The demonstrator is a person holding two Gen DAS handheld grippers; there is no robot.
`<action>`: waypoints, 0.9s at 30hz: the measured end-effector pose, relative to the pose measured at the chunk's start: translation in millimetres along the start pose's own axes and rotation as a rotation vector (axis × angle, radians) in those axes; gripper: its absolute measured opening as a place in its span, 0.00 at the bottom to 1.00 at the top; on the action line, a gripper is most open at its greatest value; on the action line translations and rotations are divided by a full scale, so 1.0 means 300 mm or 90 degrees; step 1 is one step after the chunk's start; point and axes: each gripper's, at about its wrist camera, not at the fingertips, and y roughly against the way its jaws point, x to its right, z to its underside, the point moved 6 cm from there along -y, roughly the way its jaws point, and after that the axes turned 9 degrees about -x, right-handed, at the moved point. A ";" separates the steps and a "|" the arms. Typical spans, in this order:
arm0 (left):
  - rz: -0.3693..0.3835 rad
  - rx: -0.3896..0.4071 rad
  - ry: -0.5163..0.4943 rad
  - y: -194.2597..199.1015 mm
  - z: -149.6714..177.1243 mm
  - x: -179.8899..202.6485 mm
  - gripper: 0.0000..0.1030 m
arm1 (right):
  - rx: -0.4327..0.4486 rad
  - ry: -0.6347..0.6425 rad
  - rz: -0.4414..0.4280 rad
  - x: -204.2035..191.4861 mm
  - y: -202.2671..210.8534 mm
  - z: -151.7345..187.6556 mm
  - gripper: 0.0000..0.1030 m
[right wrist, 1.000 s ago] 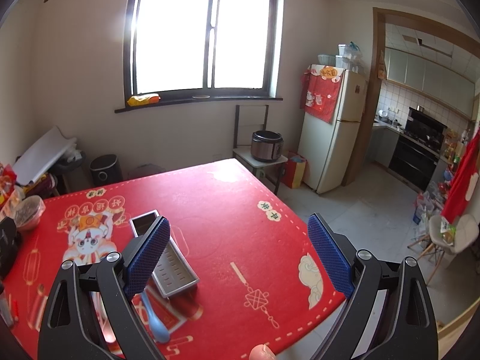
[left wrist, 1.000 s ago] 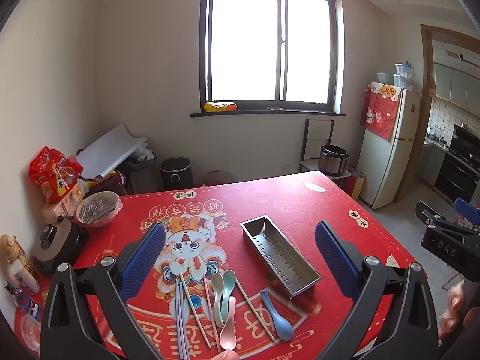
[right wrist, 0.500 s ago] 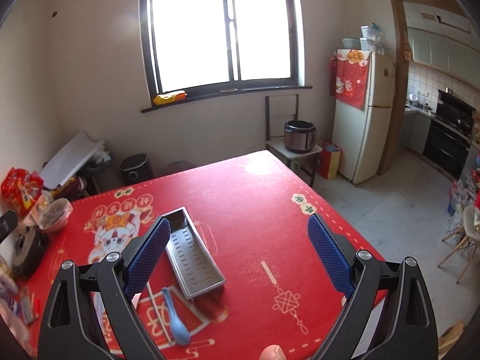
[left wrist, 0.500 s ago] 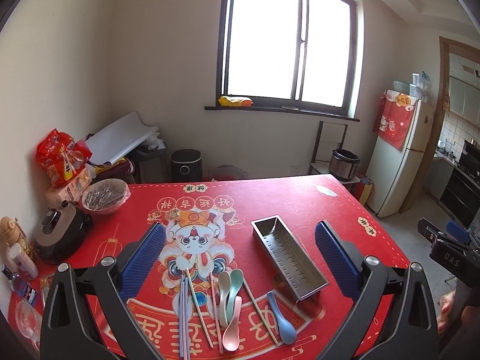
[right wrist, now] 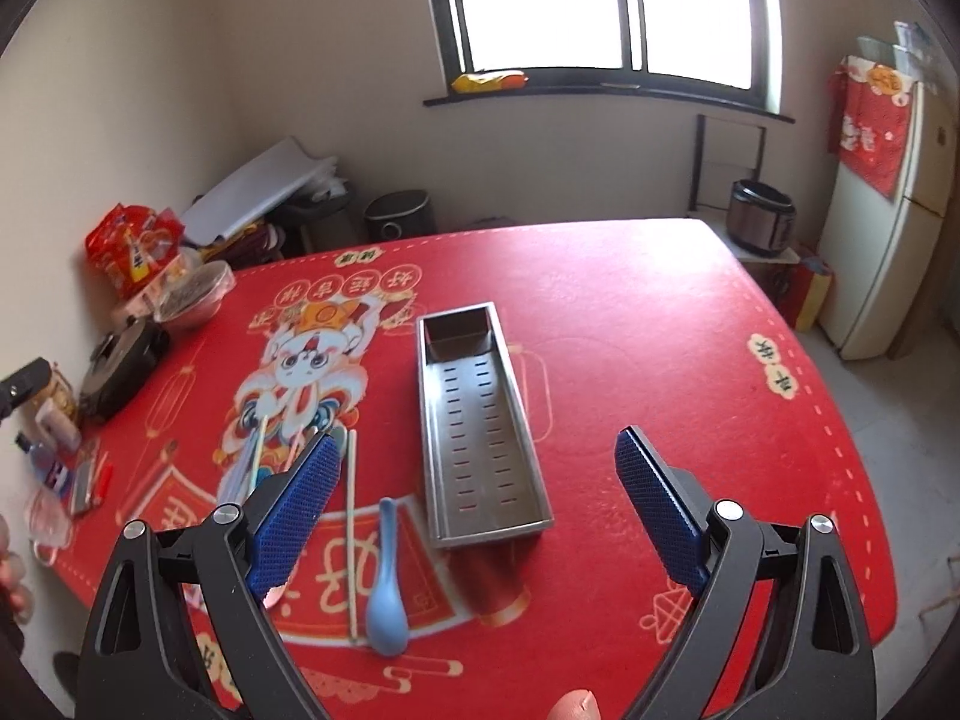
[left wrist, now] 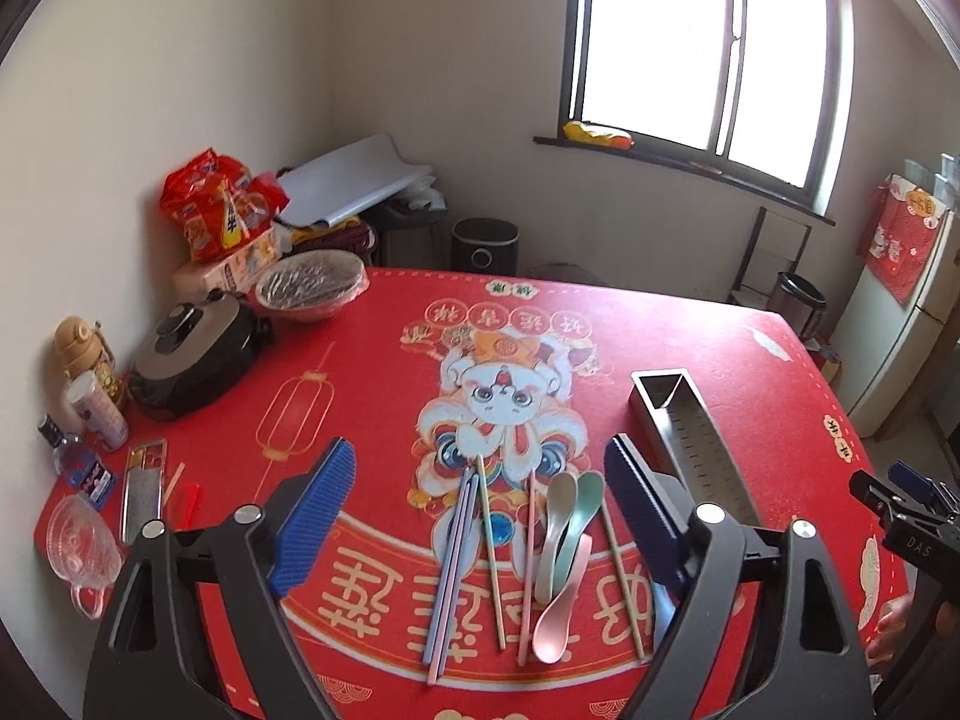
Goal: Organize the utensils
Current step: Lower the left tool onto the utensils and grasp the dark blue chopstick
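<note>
Left wrist view: red tablecloth (left wrist: 372, 420) runs to the left edge, where a black cooker (left wrist: 192, 354), a wrapped bowl (left wrist: 312, 288), snack bags (left wrist: 216, 210), bottles and a glass mug (left wrist: 81, 546) crowd the far-left corner. Middle and far right of the table are bare red cloth. Left gripper (left wrist: 480, 516) hangs above the near edge, fingers spread wide, holding nothing, touching nothing. Between them lie chopsticks (left wrist: 456, 564) in pale blue, tan and pink, and three spoons (left wrist: 564, 546) overlapping, beige, green, pink. Steel utensil tray (left wrist: 690, 438) sits right of them, its near end hidden behind the right finger. A blue spoon there is mostly covered. Right gripper body cut off at the frame's right edge.

Right wrist view: right gripper (right wrist: 474, 510) is over the near edge, fingers wide apart, empty, clear of everything. Perforated tray (right wrist: 480, 420) lies lengthwise mid-table, empty, open cloth to its right up to the right edge. Blue spoon (right wrist: 387, 588) is just left of the tray's near end, beside one tan chopstick (right wrist: 351, 534). Remaining utensils are largely hidden behind the left finger (right wrist: 297, 504). A fingertip shows at the bottom edge.
</note>
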 end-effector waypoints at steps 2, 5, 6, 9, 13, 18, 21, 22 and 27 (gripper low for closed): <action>-0.009 -0.024 0.014 -0.046 0.045 -0.025 0.69 | -0.022 0.005 -0.002 0.003 -0.045 0.002 0.87; -0.027 -0.068 0.016 -0.131 0.133 -0.062 0.55 | -0.061 0.008 -0.026 0.003 -0.120 0.017 0.87; -0.028 -0.090 0.012 -0.164 0.168 -0.075 0.47 | -0.074 0.007 -0.036 0.001 -0.146 0.025 0.87; -0.019 -0.165 0.007 -0.268 0.272 -0.116 0.28 | -0.120 0.018 -0.056 -0.026 -0.213 0.048 0.87; 0.025 -0.237 0.032 -0.384 0.373 -0.177 0.20 | -0.132 0.029 -0.061 -0.059 -0.243 0.058 0.87; 0.091 -0.304 0.003 -0.538 0.425 -0.185 0.17 | -0.148 0.035 -0.037 -0.113 -0.267 0.056 0.87; 0.108 -0.321 -0.038 -0.612 0.429 -0.180 0.17 | -0.132 0.045 -0.007 -0.139 -0.251 0.035 0.87; 0.116 -0.326 -0.040 -0.632 0.428 -0.184 0.17 | -0.132 0.046 0.002 -0.143 -0.250 0.028 0.87; 0.161 -0.338 -0.053 -0.692 0.413 -0.184 0.17 | -0.149 0.053 0.035 -0.179 -0.265 0.032 0.87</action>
